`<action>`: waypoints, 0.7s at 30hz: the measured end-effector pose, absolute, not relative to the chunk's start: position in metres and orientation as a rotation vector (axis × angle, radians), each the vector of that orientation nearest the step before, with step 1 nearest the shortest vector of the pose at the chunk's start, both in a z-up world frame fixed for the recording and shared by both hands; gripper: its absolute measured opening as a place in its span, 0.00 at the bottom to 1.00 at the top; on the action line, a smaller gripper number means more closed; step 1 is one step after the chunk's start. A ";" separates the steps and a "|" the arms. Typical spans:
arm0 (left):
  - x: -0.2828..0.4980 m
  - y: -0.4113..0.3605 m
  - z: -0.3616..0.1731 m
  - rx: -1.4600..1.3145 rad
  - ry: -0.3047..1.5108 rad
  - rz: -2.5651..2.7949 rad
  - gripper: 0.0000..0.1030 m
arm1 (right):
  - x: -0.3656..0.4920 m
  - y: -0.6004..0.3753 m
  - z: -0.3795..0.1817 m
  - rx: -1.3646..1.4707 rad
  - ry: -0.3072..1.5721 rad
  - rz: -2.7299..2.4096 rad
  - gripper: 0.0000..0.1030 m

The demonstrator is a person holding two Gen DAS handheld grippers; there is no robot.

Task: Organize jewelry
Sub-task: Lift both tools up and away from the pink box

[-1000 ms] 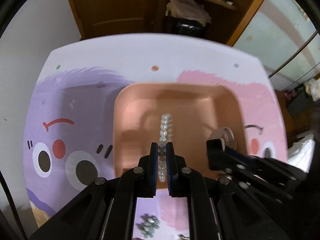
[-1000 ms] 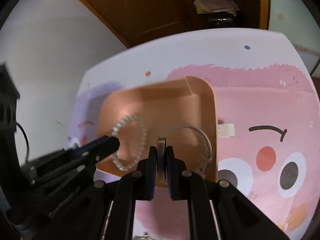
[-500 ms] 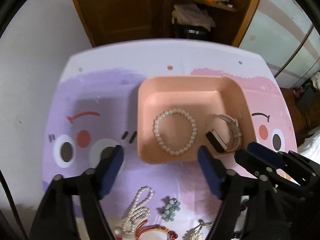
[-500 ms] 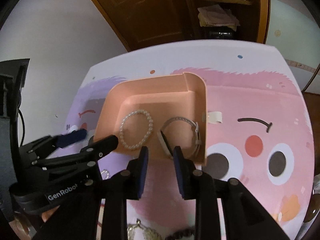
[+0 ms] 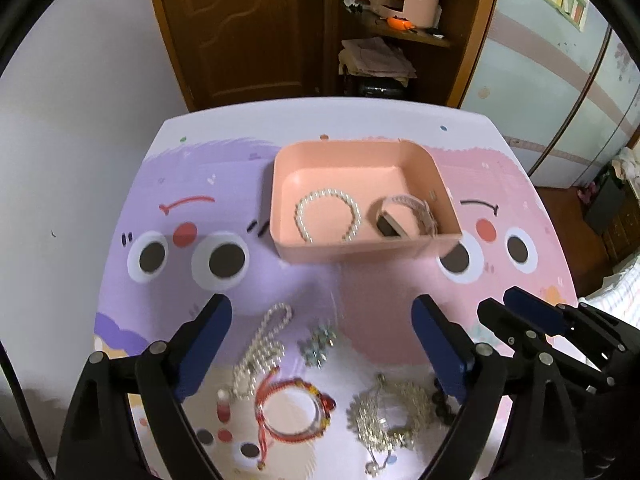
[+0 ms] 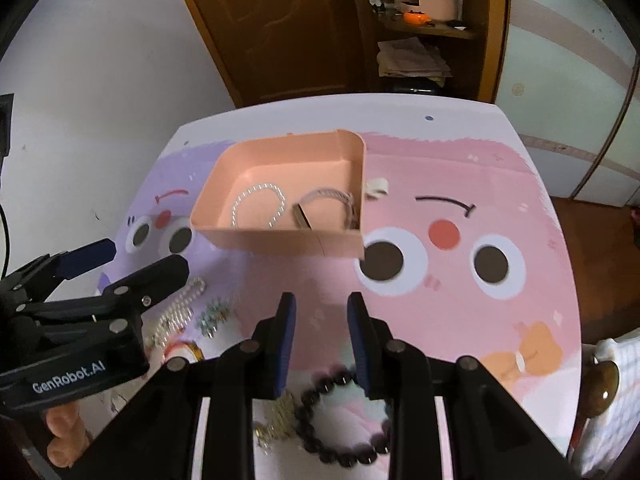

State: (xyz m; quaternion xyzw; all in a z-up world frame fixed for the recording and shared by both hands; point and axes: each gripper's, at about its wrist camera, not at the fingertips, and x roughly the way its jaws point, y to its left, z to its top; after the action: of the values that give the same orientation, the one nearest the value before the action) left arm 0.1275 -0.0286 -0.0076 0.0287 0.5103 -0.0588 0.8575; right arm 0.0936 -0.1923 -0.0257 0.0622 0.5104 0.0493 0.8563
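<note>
i have both grippers back over the loose pile at the near edge of the table (image 5: 360, 120). left gripper (image 5: 322, 344) has just been opening, jaws wide w/ nothing between; right gripper (image 6: 322, 338) is parted a little, also empty. pearl bracelet (image 5: 327, 216) and watch (image 5: 404, 218) already lie in the pink tray (image 5: 360, 250). next candidates: red bracelet (image 5: 294, 410), black bead bracelet (image 6: 344, 420). both look light and floppy, beads prob slippery, so i would pinch across one strand.
</note>
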 end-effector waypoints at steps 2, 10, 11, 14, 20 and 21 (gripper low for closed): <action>0.119 -0.029 -0.010 0.058 1.069 -0.126 0.88 | 0.086 -0.192 -0.027 0.122 1.074 0.095 0.26; 0.090 -0.025 -0.022 0.030 1.102 -0.112 0.88 | 0.057 -0.185 -0.026 0.093 1.052 0.079 0.26; 0.086 -0.023 -0.023 0.027 1.108 -0.116 0.88 | 0.053 -0.185 -0.026 0.096 1.048 0.082 0.26; 0.074 -0.018 -0.024 0.004 1.093 -0.118 0.88 | 0.044 -0.183 -0.023 0.101 1.044 0.090 0.26; 0.056 -0.008 -0.027 -0.005 1.061 -0.106 0.88 | 0.029 -0.177 -0.021 0.088 1.025 0.087 0.26; 0.053 -0.007 -0.027 -0.001 1.052 -0.107 0.88 | 0.026 -0.176 -0.022 0.085 1.024 0.088 0.26</action>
State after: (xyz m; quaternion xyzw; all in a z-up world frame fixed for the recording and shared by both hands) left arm 0.0527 -0.0065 -0.0267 -0.0005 0.5016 -0.0512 0.8636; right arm 0.0259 -0.1760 -0.0218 0.0407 0.4895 0.0422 0.8700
